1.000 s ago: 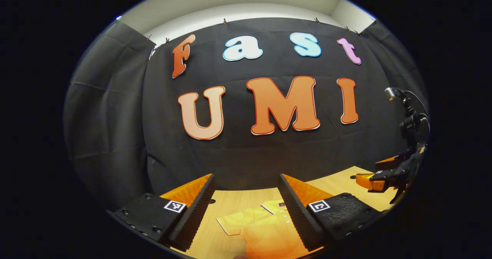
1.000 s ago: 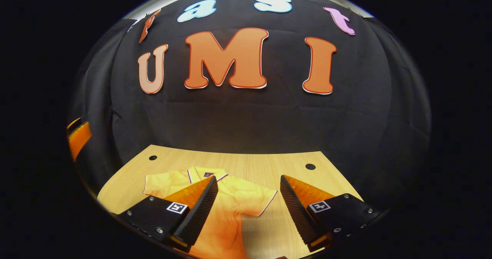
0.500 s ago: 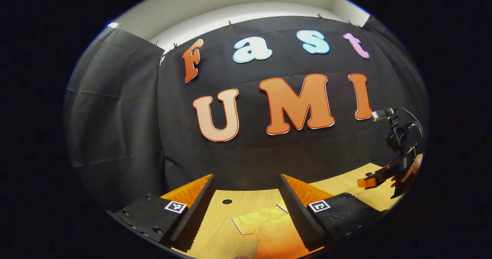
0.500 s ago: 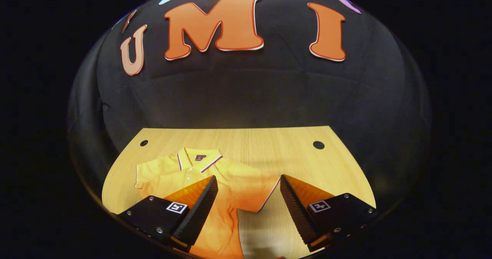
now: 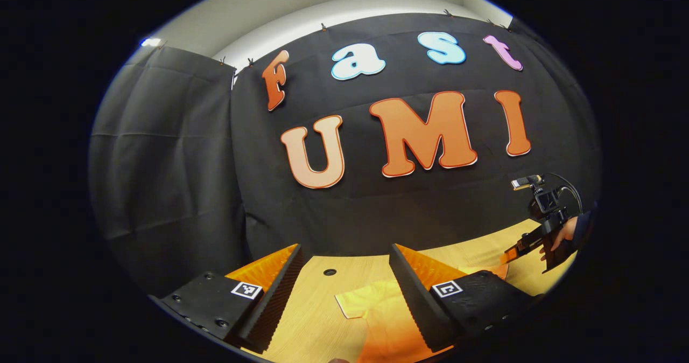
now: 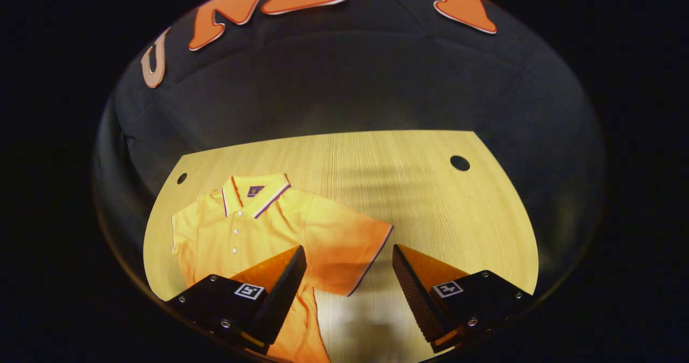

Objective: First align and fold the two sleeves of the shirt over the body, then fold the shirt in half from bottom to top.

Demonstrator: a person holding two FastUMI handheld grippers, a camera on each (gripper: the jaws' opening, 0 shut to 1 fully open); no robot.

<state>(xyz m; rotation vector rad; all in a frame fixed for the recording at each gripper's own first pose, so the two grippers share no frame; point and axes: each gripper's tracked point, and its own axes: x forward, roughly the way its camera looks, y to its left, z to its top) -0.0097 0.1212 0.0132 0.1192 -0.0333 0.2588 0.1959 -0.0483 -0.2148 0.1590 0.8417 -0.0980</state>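
Shirt (image 6: pixel 269 228) flat on table (image 6: pixel 409 190), sleeve between wide right tool (image 6: pixel 349 277), left tool (image 5: pixel 344 277) wide.

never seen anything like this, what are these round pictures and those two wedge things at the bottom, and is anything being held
Each picture comes from a fisheye camera riding on a hand-held two-finger gripper, looking along its fingers; those are the wedges. In the left gripper view, the left gripper is open; farther off a hand holds the other gripper. In the right gripper view, the right gripper is open, above a sleeve. An orange polo shirt lies flat on the wooden table. Nothing is held.
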